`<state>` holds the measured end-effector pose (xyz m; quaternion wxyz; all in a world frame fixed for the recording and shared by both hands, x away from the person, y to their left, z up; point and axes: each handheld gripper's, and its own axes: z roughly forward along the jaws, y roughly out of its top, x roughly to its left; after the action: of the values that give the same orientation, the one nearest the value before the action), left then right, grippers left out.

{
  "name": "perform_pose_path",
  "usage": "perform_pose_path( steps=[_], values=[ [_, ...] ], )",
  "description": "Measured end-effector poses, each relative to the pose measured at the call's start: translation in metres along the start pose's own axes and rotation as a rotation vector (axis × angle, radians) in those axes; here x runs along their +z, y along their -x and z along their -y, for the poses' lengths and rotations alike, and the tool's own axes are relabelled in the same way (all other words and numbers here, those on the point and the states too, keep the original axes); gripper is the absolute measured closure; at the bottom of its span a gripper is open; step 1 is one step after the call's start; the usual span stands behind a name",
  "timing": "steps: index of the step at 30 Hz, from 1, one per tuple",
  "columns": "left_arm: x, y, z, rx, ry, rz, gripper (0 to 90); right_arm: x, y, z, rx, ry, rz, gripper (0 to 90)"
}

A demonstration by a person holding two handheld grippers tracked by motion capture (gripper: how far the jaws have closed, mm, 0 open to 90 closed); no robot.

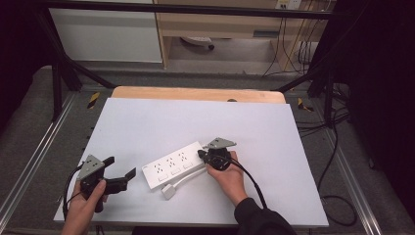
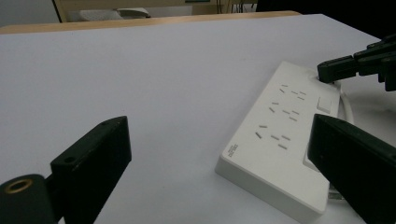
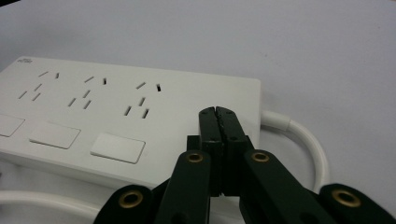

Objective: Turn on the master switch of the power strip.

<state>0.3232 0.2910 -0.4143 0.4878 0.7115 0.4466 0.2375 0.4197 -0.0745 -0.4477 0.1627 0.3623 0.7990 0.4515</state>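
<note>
- While the right gripper rests closed-jawed against the white power strip's cord end, nothing sits between its jaws
- left gripper: jaws wide apart, beside strip's other end, near table front edge

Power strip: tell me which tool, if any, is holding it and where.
Neither holds it. The right tool is shut with nothing between its jaws, tips resting on the power strip at its cable end; the left tool is open, apart from it.
</note>
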Motion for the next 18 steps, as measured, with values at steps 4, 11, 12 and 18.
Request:
perform_pose_path(
  steps=[4, 11, 12, 18],
  values=[
    [0.0002, 0.0, 0.0001, -0.002, 0.001, -0.001, 6.1, -0.0003, -0.001, 0.0001, 0.002, -0.005, -0.002, 90.0],
    [0.0003, 0.0001, 0.0001, -0.003, 0.0, -0.002, 6.1, -0.0002, -0.0011, -0.0005, -0.003, -0.009, -0.004, 90.0],
    [0.0003, 0.0001, 0.0001, -0.003, 0.0, -0.002, 6.1, -0.0001, -0.0005, -0.0008, -0.001, -0.012, -0.006, 90.0],
    [0.0005, -0.0002, 0.0002, -0.003, -0.002, 0.001, 6.1, 0.0001, -0.0001, -0.0021, 0.004, -0.022, -0.009, 90.0]
  ],
)
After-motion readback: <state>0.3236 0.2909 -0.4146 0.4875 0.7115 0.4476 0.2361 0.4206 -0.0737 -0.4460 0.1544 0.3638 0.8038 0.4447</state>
